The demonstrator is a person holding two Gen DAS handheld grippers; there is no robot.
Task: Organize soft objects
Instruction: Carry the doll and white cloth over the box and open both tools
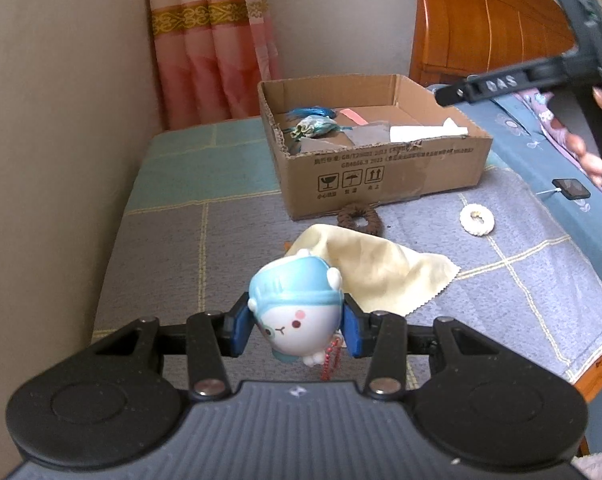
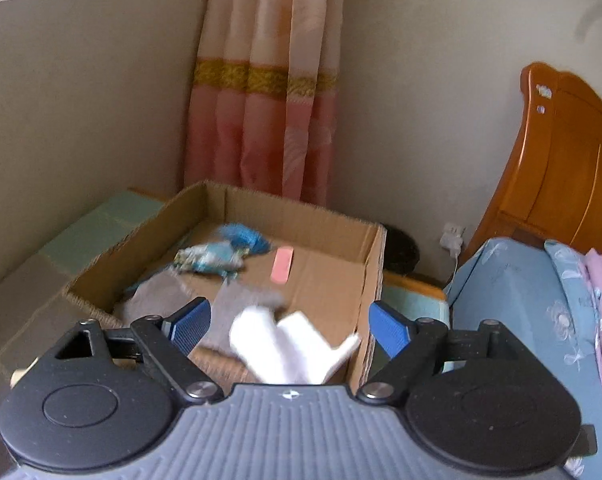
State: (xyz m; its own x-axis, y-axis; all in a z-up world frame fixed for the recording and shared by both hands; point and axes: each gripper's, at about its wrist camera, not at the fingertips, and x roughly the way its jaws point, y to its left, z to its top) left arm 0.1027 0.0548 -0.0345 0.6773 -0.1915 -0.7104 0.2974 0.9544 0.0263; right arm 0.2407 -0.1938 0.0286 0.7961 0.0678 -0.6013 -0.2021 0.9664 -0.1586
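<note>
My left gripper (image 1: pixel 297 330) clamps the round blue-and-white squishy toy (image 1: pixel 295 312) at lower centre; my right gripper (image 2: pixel 289 326) gapes wide over the brown cardboard box (image 2: pixel 333 276), white cloth (image 2: pixel 289 346) loose below it.

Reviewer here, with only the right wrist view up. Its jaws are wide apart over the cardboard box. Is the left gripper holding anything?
Observer: Yes. The left gripper is shut on a small white toy figure in a blue cap.
Reviewer: What remains outside the box?
Observer: A pale yellow cloth lies on the checked bedspread just beyond the toy.
Reviewer: Anything else?
Observer: A brown scrunchie sits against the near wall of the cardboard box, and a white scrunchie lies apart on the bedspread on the right of the left wrist view.
</note>
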